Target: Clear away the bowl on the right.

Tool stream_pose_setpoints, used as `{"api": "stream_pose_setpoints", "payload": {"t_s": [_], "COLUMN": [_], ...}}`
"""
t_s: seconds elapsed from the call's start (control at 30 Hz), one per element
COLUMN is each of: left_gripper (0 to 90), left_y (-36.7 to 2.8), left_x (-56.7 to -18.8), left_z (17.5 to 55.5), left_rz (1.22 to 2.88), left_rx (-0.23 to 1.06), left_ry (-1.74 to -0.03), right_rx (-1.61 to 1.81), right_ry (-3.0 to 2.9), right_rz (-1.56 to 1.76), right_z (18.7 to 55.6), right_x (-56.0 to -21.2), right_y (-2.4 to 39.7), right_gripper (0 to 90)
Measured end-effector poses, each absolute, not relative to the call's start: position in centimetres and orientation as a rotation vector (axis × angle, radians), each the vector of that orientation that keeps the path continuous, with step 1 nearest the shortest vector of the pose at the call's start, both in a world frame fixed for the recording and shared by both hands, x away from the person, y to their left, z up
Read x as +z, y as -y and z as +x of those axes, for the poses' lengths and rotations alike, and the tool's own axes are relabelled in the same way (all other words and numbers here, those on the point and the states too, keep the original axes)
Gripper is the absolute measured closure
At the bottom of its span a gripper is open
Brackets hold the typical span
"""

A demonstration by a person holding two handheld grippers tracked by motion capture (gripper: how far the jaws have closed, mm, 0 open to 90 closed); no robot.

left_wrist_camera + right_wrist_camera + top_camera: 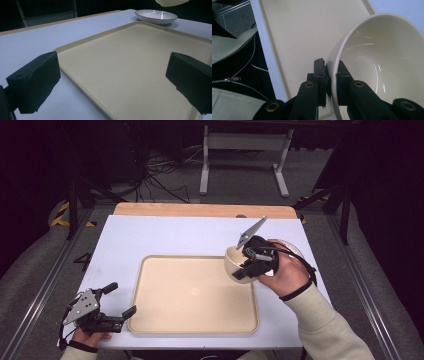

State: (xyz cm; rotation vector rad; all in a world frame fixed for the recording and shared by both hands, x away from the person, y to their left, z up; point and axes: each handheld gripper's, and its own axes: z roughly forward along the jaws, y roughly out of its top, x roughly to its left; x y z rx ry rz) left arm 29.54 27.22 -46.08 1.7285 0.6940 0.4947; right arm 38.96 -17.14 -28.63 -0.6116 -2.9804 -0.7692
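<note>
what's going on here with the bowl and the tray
A person works at a table with a gripper in each hand. The right gripper is clamped on the rim of a cream bowl, one jaw inside and one outside, holding it tilted in the air above the right edge of the tray. The tray holds nothing yet. The left gripper rests open at the tray's near left corner. A white plate sits on the table beyond the tray.

The right hand [282, 272] covers most of the white dish [294, 249] — just a sliver of rim peeks out. In the left gripper view, the cream bowl [170, 2] is cut off by the top edge, and the tray [140, 75] runs off right.
</note>
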Motion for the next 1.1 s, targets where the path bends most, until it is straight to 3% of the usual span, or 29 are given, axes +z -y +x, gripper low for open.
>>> {"api": "stream_pose_setpoints", "payload": {"t_s": [1.1], "left_gripper": [0.2], "left_y": [-27.3], "left_x": [-46.1], "left_z": [29.5], "left_rz": [1.733], "left_rx": [0.493], "left_ry": [-0.688], "right_rx": [-0.783], "right_ry": [2.960], "right_rz": [-0.306], "right_z": [38.0], "right_x": [-29.4], "right_y": [8.8], "right_gripper": [83.3]}}
